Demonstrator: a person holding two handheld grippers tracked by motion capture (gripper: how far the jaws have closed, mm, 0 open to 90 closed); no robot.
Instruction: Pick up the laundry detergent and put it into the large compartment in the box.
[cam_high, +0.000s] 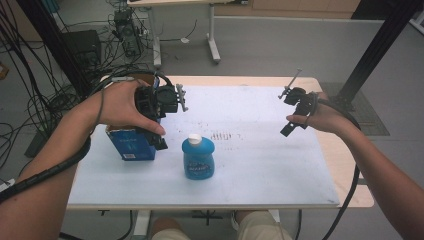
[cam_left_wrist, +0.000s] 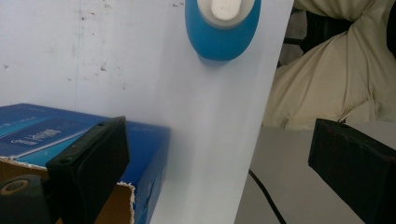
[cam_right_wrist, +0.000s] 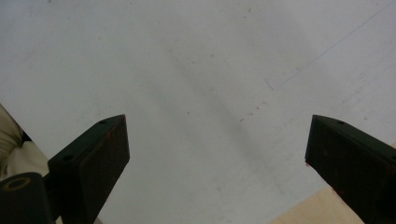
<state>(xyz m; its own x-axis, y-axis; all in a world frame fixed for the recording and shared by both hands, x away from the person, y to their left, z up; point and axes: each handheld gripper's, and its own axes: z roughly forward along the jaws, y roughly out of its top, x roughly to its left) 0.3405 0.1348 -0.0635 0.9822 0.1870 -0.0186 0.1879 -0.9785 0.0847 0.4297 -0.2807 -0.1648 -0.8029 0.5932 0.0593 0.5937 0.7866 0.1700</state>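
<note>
- Knees in pale trousers (cam_high: 260, 225) showed at the near edge of the table (cam_high: 350, 195), whose top was covered by a white sheet (cam_high: 260, 165) with faint reddish specks.
- Standing upright on the sheet, nearest the person, was a blue bottle (cam_high: 198, 159) with a white cap; its label carried dark lettering too blurred to read.
- Just to the bottle's left, apart from it, stood a blue box (cam_high: 131, 144) with a small white label panel; the print was not legible. In the left gripper view the box (cam_left_wrist: 56, 135) showed a torn cardboard flap, and what lay inside could not be told.
- Left gripper (cam_high: 159, 131) hung over the box, jaws spread wide with nothing between them; one jaw sat above the box's top and the other lay out past the sheet's edge.
- Right gripper (cam_high: 296, 120) hovered well apart from bottle and box, over the far right of the sheet, jaws wide open and holding nothing.
- Beyond the table lay a grey floor with tangled cables (cam_high: 125, 35).
</note>
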